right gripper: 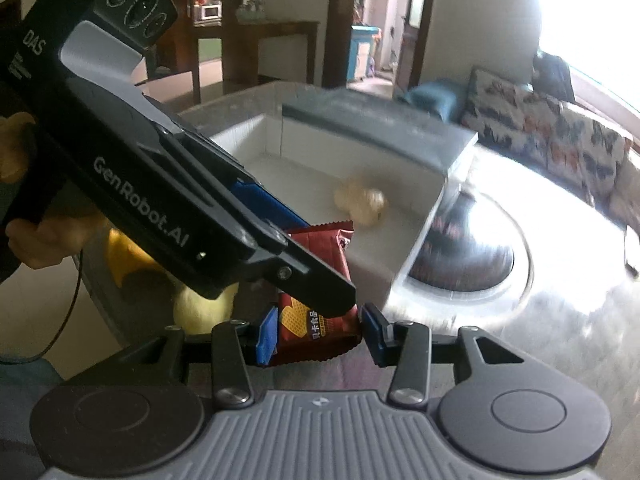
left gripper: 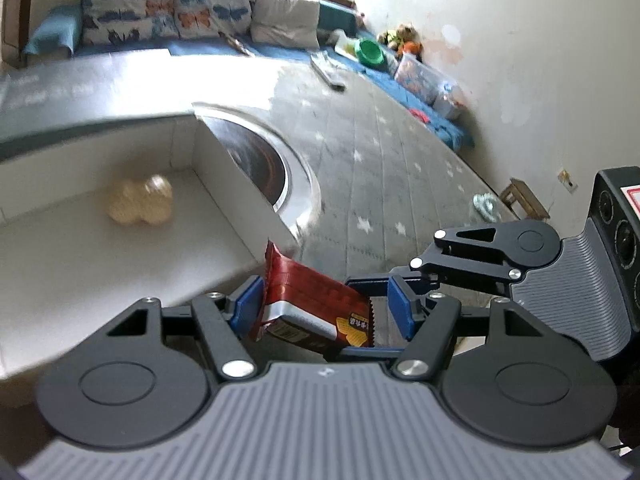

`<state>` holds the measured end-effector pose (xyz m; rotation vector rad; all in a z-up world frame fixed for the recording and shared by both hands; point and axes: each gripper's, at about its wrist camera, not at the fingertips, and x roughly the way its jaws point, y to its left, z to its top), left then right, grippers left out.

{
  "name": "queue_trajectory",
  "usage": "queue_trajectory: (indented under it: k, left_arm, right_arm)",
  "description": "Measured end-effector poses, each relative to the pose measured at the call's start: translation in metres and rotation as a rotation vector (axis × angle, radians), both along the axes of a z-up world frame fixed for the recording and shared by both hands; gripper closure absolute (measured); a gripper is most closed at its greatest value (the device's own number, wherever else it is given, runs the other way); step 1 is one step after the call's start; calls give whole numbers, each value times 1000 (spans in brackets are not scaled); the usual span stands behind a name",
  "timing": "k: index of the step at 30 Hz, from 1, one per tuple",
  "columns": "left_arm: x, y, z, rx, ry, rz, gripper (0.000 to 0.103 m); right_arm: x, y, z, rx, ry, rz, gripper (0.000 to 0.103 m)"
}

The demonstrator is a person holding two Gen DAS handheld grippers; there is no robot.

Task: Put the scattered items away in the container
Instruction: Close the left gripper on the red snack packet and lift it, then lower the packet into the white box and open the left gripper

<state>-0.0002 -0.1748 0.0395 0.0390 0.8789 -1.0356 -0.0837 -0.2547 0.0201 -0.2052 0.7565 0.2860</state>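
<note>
A red snack packet [left gripper: 316, 300] hangs tilted just off the near corner of the white box [left gripper: 224, 184]. My left gripper [left gripper: 324, 308] is shut on it, blue pads on either side. In the right wrist view the same packet [right gripper: 316, 332] sits between the pads of my right gripper [right gripper: 322, 336], which is shut on its lower end. The left gripper [right gripper: 330, 262] reaches in from the upper left and clamps the upper part. A pale yellowish item [right gripper: 362, 202] lies inside the box [right gripper: 416, 240].
The box stands on a grey round table [right gripper: 560, 300], partly over its dark metal-rimmed recess [left gripper: 260, 160]. A yellow object [right gripper: 200, 304] lies below the left gripper. A hand [right gripper: 40, 236] holds that gripper. A sofa with butterfly cushions [left gripper: 168, 8] is behind.
</note>
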Motion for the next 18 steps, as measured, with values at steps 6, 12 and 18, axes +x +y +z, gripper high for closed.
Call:
queue_trajectory:
  k: [6, 12, 18]
  left_arm:
    - [27, 12, 20, -15, -45, 72, 36]
    - [66, 22, 18, -13, -40, 146, 36]
    - [102, 26, -3, 0, 14, 189, 36]
  right_arm:
    - [35, 8, 24, -25, -64, 53, 58]
    - [83, 13, 26, -10, -67, 85, 58]
    - [121, 15, 10, 7, -8, 96, 58]
